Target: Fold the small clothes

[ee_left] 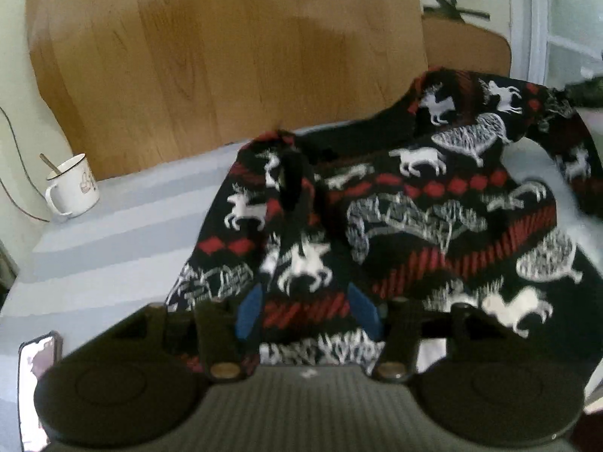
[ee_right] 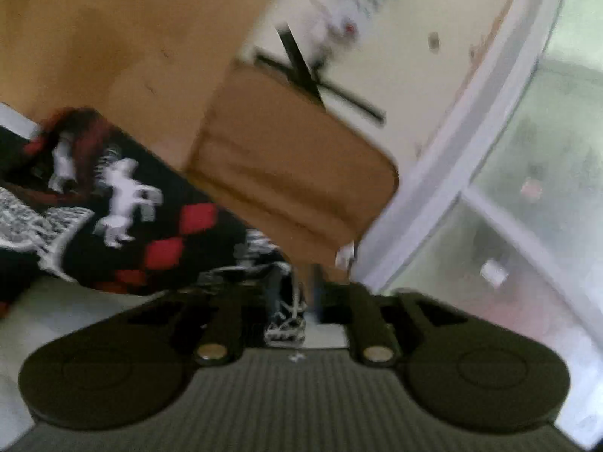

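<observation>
**Patterned garment spread on a striped bed, one tool at each end**

Pale grey-and-white striped bedding (ee_left: 113, 233) carries the work, backed by a tall wooden headboard (ee_left: 211, 67) and a cream wall.

Left tool (ee_left: 307, 310): its two blue-padded fingers (ee_left: 249, 310) stand partly apart, with the near edge of the black knitted garment with white horses and red diamonds (ee_left: 395, 203) lying between them. The pads do not visibly press the cloth. From there the garment spreads away across the bed, rumpled, one sleeve bunched up towards the headboard and the far side lifted near the right edge of the left wrist view.

Right tool (ee_right: 297, 301): the view is blurred, and the fingertips are hidden in dark cloth. A narrow strip of the patterned garment (ee_right: 124, 207) hangs in the gap between the jaws, but whether they clamp it I cannot tell. The rest of the garment stretches off to the left, raised above the bedding.

Further out, a white enamel mug with a spoon in it (ee_left: 73, 188) stands on the bed near the wall, well apart from the garment. A phone with a lit screen (ee_left: 35, 373) lies beside the left tool's body. A frosted window with a white frame (ee_right: 527, 173) fills the right of the right wrist view.
</observation>
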`<state>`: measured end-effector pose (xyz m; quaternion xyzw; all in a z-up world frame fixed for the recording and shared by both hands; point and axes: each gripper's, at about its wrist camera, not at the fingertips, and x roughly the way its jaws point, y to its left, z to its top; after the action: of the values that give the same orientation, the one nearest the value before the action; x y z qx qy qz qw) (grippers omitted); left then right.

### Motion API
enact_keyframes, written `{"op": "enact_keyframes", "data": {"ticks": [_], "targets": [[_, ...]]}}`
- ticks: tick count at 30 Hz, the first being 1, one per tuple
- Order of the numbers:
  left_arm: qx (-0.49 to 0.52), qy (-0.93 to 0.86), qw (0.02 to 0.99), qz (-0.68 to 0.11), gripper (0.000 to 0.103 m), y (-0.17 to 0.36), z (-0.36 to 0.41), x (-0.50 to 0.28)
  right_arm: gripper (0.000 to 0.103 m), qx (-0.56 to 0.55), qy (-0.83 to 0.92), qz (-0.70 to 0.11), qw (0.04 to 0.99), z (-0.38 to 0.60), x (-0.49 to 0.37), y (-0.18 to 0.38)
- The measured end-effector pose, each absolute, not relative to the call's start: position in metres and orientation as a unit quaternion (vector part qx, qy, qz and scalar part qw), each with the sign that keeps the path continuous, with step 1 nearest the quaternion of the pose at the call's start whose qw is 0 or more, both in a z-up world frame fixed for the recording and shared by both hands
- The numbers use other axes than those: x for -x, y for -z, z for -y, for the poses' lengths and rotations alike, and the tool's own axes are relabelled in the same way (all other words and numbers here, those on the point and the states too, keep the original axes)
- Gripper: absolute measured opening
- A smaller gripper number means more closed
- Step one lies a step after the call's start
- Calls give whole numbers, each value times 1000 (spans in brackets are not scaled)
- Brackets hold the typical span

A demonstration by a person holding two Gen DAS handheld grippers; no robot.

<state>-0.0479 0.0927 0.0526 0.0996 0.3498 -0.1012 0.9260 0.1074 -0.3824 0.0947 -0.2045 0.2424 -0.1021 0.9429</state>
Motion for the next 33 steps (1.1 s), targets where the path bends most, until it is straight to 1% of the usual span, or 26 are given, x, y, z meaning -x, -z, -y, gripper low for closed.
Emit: {"op": "enact_keyframes", "data": {"ticks": [2, 4, 7, 9, 12, 13, 14, 15, 16, 17, 19, 21, 23, 25, 26, 27, 28, 29, 30, 31, 32, 33], "targets": [[-104, 94, 926, -352, 54, -50, -92, 58, 36, 161, 69, -237, 956, 379, -86, -96], [-93, 90, 926, -355, 57, -51, -99, 66, 40, 90, 1, -235, 968, 373, -48, -92], [-72, 83, 923, -369, 59, -52, -113, 75, 45, 1, -138, -262, 955, 352, 3, -73], [-55, 95, 915, -389, 59, -49, -121, 79, 50, -16, -199, -288, 937, 331, 27, -54], [-51, 107, 905, -409, 58, -40, -121, 84, 52, -18, -240, -321, 916, 302, 46, -26], [-52, 106, 903, -414, 54, -36, -120, 85, 52, -7, -239, -330, 913, 298, 50, -19], [-52, 106, 900, -420, 47, -32, -118, 86, 51, 1, -237, -338, 911, 292, 51, -12], [-48, 108, 896, -428, 39, -28, -117, 86, 40, 2, -236, -323, 917, 286, 57, -9], [-43, 113, 893, -434, 29, -24, -116, 86, 21, -5, -257, -328, 909, 284, 61, -9], [-43, 110, 897, -426, 20, -23, -114, 89, 16, -12, -265, -330, 906, 282, 60, -11], [-56, 113, 898, -421, 9, -25, -109, 93, 14, 2, -260, -315, 913, 280, 67, -23], [-42, 131, 897, -420, 8, -31, -109, 100, 11, 9, -244, -299, 922, 294, 78, -41], [-28, 161, 896, -413, 8, -42, -109, 112, 10, 11, -215, -288, 933, 311, 88, -54], [-12, 200, 892, -406, 8, -49, -108, 124, 10, 24, -173, -293, 940, 321, 95, -59], [-5, 220, 887, -405, 10, -49, -106, 129, 9, 29, -158, -304, 939, 326, 96, -58], [-6, 228, 884, -408, 13, -47, -103, 132, 6, 32, -147, -323, 934, 328, 93, -53], [-16, 227, 882, -412, 17, -43, -99, 135, 7, 26, -144, -348, 926, 331, 88, -46], [-34, 222, 883, -413, 26, -38, -97, 137, 9, 24, -142, -371, 917, 331, 82, -38], [-45, 212, 886, -411, 30, -35, -98, 138, 11, 37, -134, -383, 913, 330, 77, -34], [-49, 199, 890, -408, 35, -34, -102, 139, 14, 56, -122, -383, 914, 328, 73, -35], [-41, 189, 894, -404, 36, -36, -112, 138, 20, 67, -117, -371, 919, 326, 69, -41], [-28, 181, 900, -397, 36, -41, -123, 137, 22, 63, -121, -353, 925, 325, 62, -51]]}}
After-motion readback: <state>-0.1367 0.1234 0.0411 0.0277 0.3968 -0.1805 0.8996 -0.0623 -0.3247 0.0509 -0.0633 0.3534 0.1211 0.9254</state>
